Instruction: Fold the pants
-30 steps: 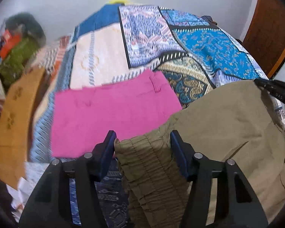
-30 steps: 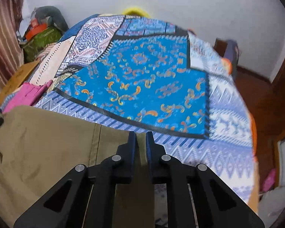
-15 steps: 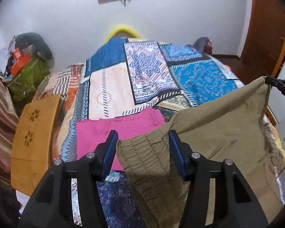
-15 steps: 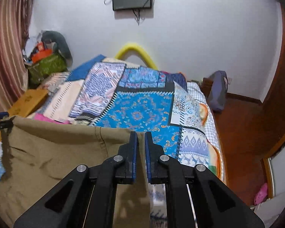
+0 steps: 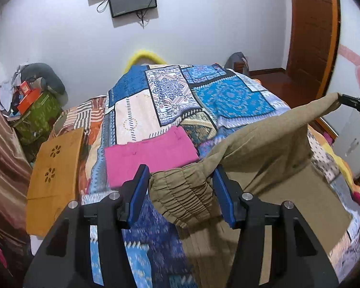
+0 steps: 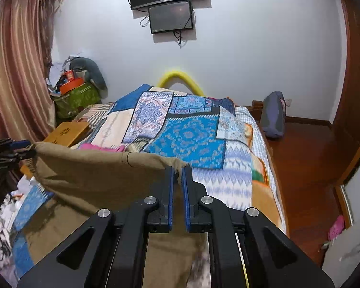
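The pants (image 5: 264, 158) are judged light, limp and non-slippery; the gathered waistband and the opposite top corner are taken as the best hold points. The pants are held up above the bed (image 5: 170, 100), hanging toward 6 o'clock. The left gripper (image 5: 180, 187) has jaws set wide, with the bunched waistband lying between them; whether it is truly pinched cannot be told. The right gripper (image 6: 177, 175) is clamped nearly together on the top corner at 12 o'clock.
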A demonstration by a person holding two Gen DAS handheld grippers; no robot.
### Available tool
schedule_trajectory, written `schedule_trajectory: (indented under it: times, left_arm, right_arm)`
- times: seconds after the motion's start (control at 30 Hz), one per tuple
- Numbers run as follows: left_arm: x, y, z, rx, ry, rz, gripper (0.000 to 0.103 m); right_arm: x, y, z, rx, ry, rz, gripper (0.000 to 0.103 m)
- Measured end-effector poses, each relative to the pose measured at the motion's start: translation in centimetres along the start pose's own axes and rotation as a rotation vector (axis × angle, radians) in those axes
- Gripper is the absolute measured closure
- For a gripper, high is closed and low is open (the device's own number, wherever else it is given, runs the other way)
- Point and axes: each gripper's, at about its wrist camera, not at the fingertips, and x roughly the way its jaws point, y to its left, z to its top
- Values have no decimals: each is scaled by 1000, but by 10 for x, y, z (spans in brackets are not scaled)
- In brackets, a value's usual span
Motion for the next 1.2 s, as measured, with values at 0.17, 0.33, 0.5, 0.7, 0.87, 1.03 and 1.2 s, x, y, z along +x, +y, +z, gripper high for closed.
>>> schedule_trajectory:
  times: [0.17,0.33,0.5,0.7,0.87,1.03,1.2]
  left_arm:
    - [-20,-9,-37,10,13,-24,49]
    - [-25,-19,-78,26,54,-42,49]
    - [-25,-27,-112,20,95,-77,49]
    - [-31,-41,-140,76,118,-56,49]
    - [-49,-43,-144,123,87,-14,49]
    - [-70,-55,-133,174,23,-13,48]
    - [-64,-90,-129,259,42,-73,31]
  right_arm:
    - [-30,10,-41,11,33,11,99]
    - [-44,18,-86,32,87,12,98]
    - [-38,19,-127,93,159,11,98]
    - [-37,19,-170,147,238,6,98]
    - [-55,29,-174,107,225,-23,98]
    - [-66,45,-159,35,174,-33,82]
    - [-70,72,-145,-31,107,-9,56]
